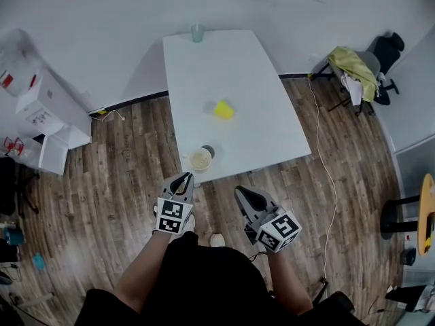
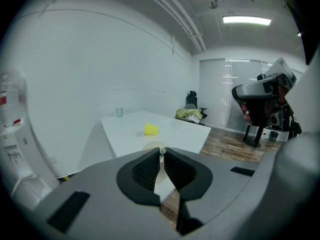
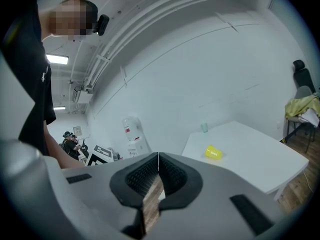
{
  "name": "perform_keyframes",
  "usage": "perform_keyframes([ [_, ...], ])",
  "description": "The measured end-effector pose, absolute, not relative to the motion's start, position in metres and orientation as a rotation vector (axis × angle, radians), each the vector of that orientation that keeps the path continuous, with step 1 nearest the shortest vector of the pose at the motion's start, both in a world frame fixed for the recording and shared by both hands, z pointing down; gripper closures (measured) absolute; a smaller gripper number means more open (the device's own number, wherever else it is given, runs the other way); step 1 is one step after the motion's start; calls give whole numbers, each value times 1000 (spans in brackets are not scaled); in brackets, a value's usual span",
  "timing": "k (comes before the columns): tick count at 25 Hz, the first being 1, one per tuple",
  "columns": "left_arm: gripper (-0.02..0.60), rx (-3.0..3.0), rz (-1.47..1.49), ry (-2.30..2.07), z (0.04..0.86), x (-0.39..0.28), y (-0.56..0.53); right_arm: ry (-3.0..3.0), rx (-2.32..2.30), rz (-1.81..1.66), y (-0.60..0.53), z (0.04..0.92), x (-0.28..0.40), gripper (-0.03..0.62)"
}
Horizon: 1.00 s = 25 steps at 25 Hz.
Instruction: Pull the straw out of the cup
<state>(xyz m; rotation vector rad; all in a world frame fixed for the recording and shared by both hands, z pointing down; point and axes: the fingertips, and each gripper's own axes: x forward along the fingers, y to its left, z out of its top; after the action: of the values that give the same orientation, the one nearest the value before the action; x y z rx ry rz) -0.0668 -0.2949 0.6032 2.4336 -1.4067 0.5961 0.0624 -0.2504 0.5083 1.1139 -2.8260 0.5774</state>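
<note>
A pale cup [image 1: 200, 159] stands near the front edge of the white table [image 1: 258, 134], with a small dark thing [image 1: 209, 151] touching its far side. In the left gripper view a short white straw tip [image 2: 161, 151] shows just beyond the jaw tips, above the cup's pale rim [image 2: 148, 146]. My left gripper [image 1: 183, 179] [image 2: 161, 157] hovers off the table's front edge, just short of the cup, shut and empty. My right gripper [image 1: 244, 195] [image 3: 158, 157] hangs lower right over the floor, shut and holding nothing.
A yellow cup [image 1: 223, 109] [image 2: 151, 129] [image 3: 213, 152] lies on its side mid-table. A clear glass [image 1: 197, 32] stands at the far edge. A chair with yellow-green cloth [image 1: 356, 70] is at the right, white boxes [image 1: 47, 114] at the left, and a cable [image 1: 325, 161] on the wood floor.
</note>
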Motion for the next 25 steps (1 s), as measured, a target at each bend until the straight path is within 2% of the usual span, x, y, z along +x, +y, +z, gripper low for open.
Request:
perform_keyframes([
  [25,543,2490,457,-1519,528,-95,-265,-2916,1014,493,-245,487,41,572],
])
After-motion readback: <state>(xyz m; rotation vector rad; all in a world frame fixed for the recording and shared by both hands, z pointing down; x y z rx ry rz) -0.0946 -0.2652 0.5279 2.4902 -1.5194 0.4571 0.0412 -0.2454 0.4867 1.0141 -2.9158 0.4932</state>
